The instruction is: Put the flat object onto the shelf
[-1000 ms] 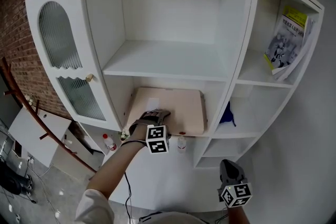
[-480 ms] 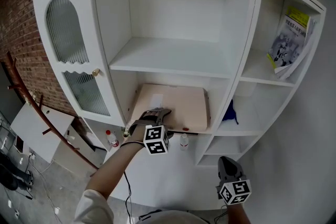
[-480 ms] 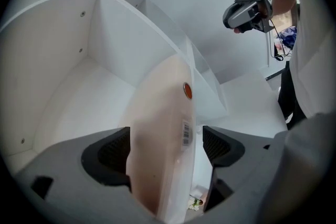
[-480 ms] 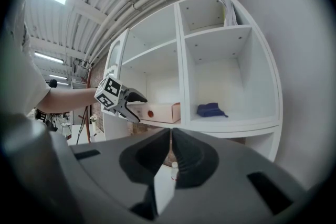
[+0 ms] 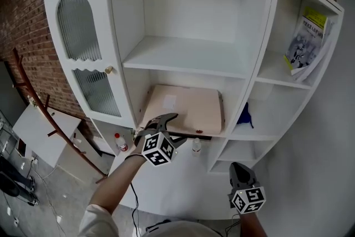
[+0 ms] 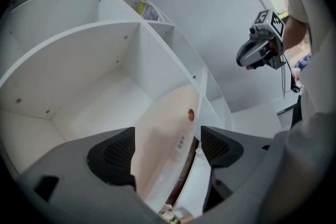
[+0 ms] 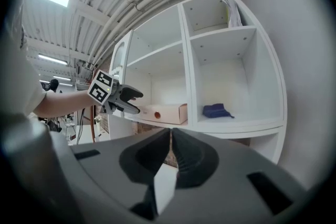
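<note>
One flat, smooth beige box [image 5: 186, 109]

The white shelf unit [image 5: 183, 58] bears a flat beige box [image 5: 186, 111] and, one compartment right, a blue cloth [image 5: 246, 116].

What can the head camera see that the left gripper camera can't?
Only the head view shows the glass door and the blue cloth. Only the left gripper view shows the left gripper from behind, looking along its own jaws, which are wide apart. Both views show the flat box lying in the white cabinet, and the right gripper held off to the side.
</note>
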### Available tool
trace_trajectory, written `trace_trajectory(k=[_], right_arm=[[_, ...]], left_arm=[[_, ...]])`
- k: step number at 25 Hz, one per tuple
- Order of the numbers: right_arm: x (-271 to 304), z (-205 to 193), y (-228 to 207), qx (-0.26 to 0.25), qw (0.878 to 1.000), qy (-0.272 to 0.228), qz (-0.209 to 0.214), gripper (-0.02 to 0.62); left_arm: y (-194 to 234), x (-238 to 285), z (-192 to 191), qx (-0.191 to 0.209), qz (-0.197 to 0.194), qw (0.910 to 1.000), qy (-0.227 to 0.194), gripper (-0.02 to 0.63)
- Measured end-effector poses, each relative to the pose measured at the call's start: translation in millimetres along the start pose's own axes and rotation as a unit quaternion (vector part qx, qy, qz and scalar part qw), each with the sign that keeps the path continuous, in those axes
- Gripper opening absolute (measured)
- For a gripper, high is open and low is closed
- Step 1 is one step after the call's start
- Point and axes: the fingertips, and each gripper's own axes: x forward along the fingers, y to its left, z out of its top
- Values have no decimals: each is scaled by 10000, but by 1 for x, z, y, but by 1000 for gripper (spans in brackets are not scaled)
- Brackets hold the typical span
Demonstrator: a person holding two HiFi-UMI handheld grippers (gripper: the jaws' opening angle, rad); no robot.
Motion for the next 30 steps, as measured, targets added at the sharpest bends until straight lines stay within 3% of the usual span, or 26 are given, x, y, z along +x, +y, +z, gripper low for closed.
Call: trace_trajectory(k=[7,8,10,18,25,30], right_arm=[[-2,7,12,-99,9998,-103,146,32],[-2,8,14,-105,9997,-118,163,32],[-3,10,18,-129,9996,-148,194,32],[-7,11,25,-122,9995,-247,167,32],[-15,16,29,-98,9989,-440,136,32],[-16,17,31,-84,9987,-486,137,32]], left_arm=[[-9,-38,2,-679,256,9964,-440,399],[-10,-44,1,-756,316,9954,-486,383],[-11,-55,0,-927,423,9930,-603,279],[-18,-93,-9,-1743,871,9761,-967,227],[-33,-119,-5,-1906,1174,9670,-1213,161],[-43,-131,-8,-2264,1289,9558,-1361,137]])
